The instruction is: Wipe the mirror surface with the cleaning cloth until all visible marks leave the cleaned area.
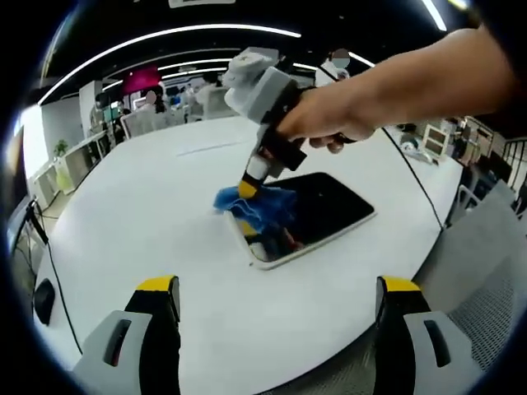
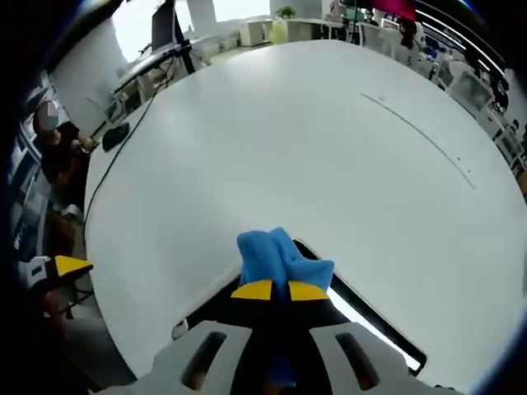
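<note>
With the right gripper (image 2: 278,290) pinching the blue cloth (image 1: 257,206) onto the near-left corner of the mirror (image 1: 317,216) on the white table (image 1: 148,214), wiping seems underway, next calling for strokes rightward, while the left gripper (image 1: 276,298) hangs spread nearby.

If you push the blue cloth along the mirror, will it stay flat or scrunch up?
Probably scrunch. The blue cloth already sits bunched and crumpled where the right hand-held gripper pinches it, so it looks soft and floppy. It likely slides easily, since the mirror looks smooth and glossy, and it seems light.
</note>
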`<state>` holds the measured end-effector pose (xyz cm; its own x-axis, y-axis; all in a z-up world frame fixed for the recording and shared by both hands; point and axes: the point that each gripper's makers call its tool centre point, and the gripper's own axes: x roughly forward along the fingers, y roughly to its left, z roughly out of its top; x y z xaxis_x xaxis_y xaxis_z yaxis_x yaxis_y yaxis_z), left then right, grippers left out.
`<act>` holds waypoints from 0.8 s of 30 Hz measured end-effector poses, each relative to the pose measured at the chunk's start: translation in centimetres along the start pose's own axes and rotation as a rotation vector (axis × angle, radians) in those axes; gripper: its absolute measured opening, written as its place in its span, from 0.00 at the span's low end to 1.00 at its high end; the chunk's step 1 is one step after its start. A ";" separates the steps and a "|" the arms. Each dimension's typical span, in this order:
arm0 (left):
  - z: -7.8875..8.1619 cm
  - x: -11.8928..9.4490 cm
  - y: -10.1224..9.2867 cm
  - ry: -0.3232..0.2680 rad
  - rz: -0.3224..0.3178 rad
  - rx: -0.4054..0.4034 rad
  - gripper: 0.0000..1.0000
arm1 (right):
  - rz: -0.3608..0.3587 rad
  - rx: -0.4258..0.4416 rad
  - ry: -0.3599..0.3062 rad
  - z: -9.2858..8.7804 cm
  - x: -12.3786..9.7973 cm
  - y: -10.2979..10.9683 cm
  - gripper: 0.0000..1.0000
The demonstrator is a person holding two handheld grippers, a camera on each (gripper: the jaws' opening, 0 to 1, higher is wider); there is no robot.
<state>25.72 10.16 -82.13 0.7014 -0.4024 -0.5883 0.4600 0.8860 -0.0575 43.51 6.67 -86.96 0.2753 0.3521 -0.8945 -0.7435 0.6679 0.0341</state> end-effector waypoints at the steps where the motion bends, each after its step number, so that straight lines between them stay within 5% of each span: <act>1: 0.0 0.0 0.0 0.000 0.001 0.000 0.99 | -0.001 -0.005 0.000 0.3 0.3 -0.5 0.00; 24: -0.3 0.1 0.0 0.004 -0.007 -0.007 0.99 | 0.024 -0.035 -0.018 0.3 0.0 -0.3 0.00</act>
<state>25.59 10.19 -82.45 0.6961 -0.4075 -0.5911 0.4607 0.8850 -0.0675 43.89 6.67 -86.87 0.2680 0.3795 -0.8855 -0.7709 0.6358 0.0392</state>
